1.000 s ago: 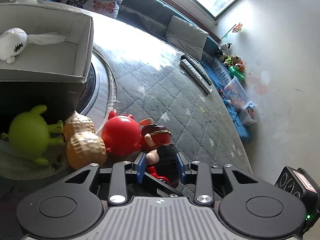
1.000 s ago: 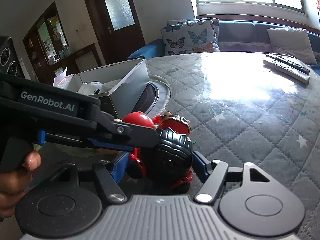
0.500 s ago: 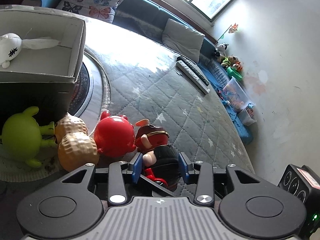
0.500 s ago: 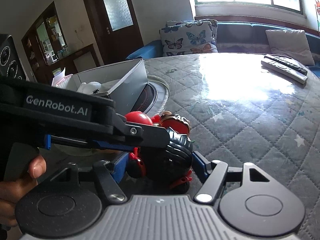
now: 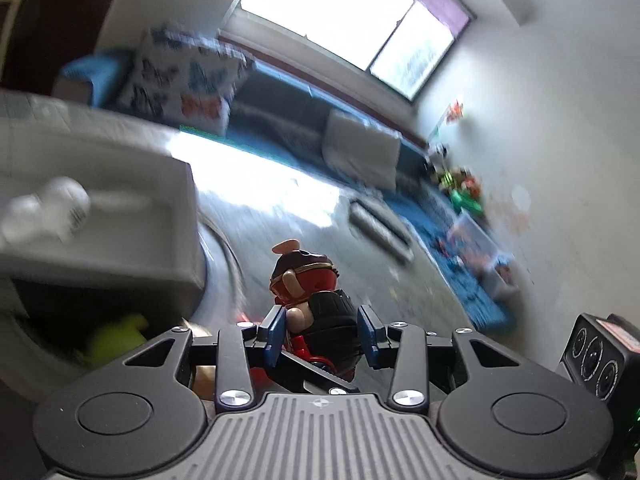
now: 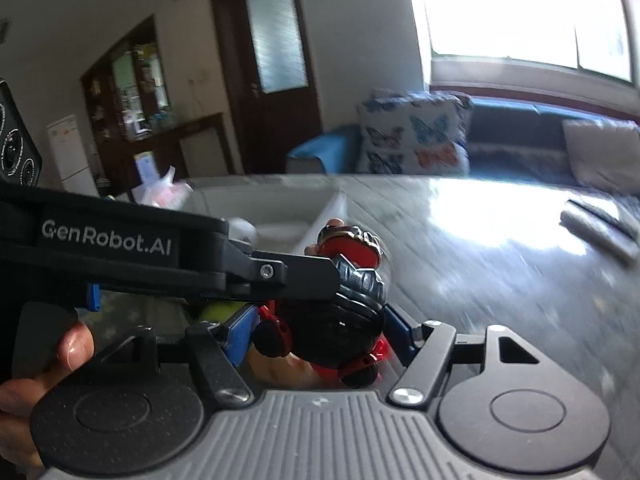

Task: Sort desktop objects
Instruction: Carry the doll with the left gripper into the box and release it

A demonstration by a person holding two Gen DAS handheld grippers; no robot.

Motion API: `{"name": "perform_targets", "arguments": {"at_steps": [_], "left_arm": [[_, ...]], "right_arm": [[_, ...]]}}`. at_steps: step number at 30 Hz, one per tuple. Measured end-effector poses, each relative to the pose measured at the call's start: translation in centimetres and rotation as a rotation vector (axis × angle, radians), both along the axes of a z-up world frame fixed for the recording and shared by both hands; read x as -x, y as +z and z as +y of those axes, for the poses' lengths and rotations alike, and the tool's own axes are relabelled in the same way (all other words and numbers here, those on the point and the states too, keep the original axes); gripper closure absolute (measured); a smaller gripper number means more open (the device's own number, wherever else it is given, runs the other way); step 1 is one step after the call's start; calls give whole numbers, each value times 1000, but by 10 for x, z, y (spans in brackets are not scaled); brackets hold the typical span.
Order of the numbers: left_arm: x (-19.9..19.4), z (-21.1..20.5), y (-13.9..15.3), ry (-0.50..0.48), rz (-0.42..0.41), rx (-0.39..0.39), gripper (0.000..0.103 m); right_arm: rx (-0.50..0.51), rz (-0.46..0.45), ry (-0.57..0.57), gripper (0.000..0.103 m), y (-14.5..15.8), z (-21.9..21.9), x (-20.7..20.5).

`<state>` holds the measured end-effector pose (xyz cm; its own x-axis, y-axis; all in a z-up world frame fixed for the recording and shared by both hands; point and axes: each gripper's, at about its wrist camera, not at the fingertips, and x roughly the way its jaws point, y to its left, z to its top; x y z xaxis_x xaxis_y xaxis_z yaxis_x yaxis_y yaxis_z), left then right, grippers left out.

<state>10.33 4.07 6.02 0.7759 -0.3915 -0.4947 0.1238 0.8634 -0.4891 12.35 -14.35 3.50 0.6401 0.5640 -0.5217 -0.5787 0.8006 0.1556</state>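
**Toy figure up between two grippers, box close by**

The right gripper clamps the black-and-red toy figure. The left gripper brackets it too, but its pads look slack, so it seems let go. If the right grip slips on that rounded body, the figure drops. Ahead and left, the white box holds a white toy.

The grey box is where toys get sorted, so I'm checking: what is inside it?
A white toy lies inside the grey box, with a pale strip beside it, too blurred to identify. The near wall hides the rest of its floor.
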Motion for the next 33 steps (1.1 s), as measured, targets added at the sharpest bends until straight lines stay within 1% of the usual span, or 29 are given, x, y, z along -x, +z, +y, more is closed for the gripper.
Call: {"name": "perform_targets", "arguments": {"at_steps": [2, 4, 8, 11, 17, 20, 25, 33], "left_arm": [[-2, 15, 7, 32, -22, 0, 61], [-7, 32, 11, 62, -26, 6, 61], [-23, 66, 11, 115, -14, 23, 61], [-40, 88, 6, 142, 15, 32, 61], [-74, 125, -13, 172, 90, 53, 62], [-86, 137, -25, 183, 129, 65, 61], [-96, 147, -38, 200, 167, 67, 62], [-100, 144, -44, 191, 187, 67, 62]], "right_arm": [[-1, -25, 33, 34, 9, 16, -7], [0, -41, 68, 34, 16, 35, -17], [-3, -34, 119, 34, 20, 72, -42], [1, -10, 141, 34, 17, 94, -61], [25, 81, 166, 34, 0, 133, -103], [42, 128, 168, 34, -11, 148, -118], [70, 183, 171, 34, -28, 159, -130], [162, 160, 165, 34, -36, 174, -128]]}}
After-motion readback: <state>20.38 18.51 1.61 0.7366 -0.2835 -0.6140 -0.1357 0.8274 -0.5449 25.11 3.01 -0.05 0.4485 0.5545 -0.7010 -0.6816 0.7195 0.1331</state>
